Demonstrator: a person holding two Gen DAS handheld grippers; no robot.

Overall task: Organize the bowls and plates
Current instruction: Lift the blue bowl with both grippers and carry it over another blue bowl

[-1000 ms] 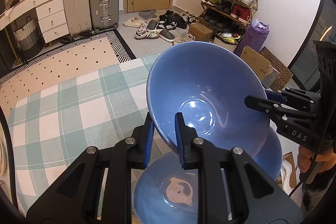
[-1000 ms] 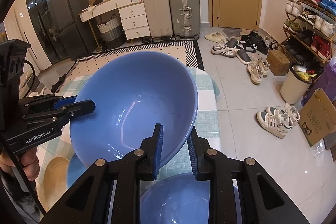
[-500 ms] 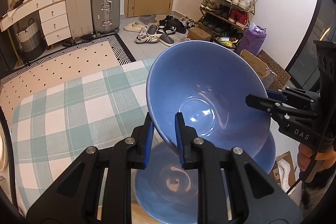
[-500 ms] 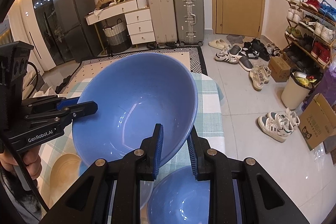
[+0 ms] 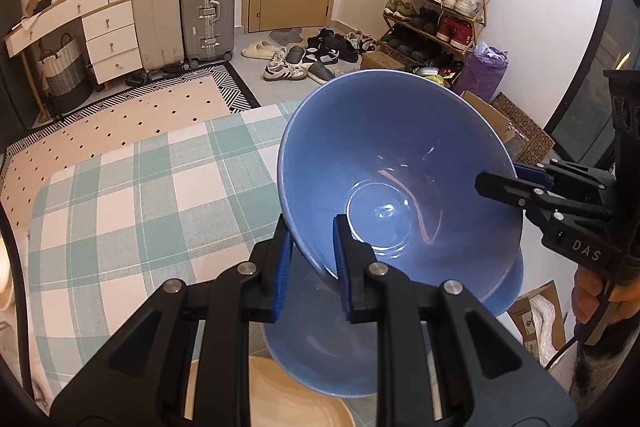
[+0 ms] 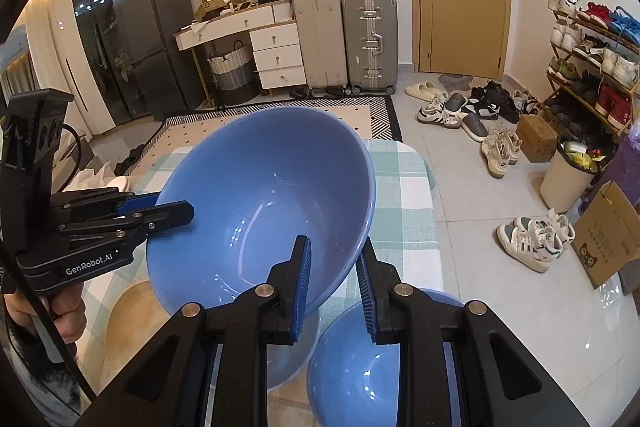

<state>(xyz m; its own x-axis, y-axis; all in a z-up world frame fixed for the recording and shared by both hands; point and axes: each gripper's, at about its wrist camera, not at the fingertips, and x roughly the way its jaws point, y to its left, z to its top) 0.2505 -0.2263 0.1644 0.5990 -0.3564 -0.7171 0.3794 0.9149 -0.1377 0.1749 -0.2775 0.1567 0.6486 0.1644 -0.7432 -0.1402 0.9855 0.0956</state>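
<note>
A large blue bowl [image 5: 400, 179] hangs in the air above the table, held from both sides. My left gripper [image 5: 310, 255] is shut on its near rim; the same bowl [image 6: 260, 203] fills the right wrist view, where my right gripper [image 6: 332, 279] is shut on its opposite rim. The right gripper [image 5: 516, 183] shows at the bowl's right edge in the left wrist view, the left gripper [image 6: 160, 211] at its left edge in the right wrist view. Below lie another blue dish [image 5: 312, 355], a second blue bowl [image 6: 360, 375] and a beige plate [image 6: 132, 315].
The table wears a green and white checked cloth [image 5: 120, 211]. Its right edge drops to a tiled floor [image 6: 480, 267] with shoes and cardboard boxes. A beige plate [image 5: 288, 399] lies under my left gripper. Suitcases and drawers stand at the far wall.
Both grippers have lifted the blue bowl higher above the dishes on the table. The beige plate has come into view below. The grips have not changed.
</note>
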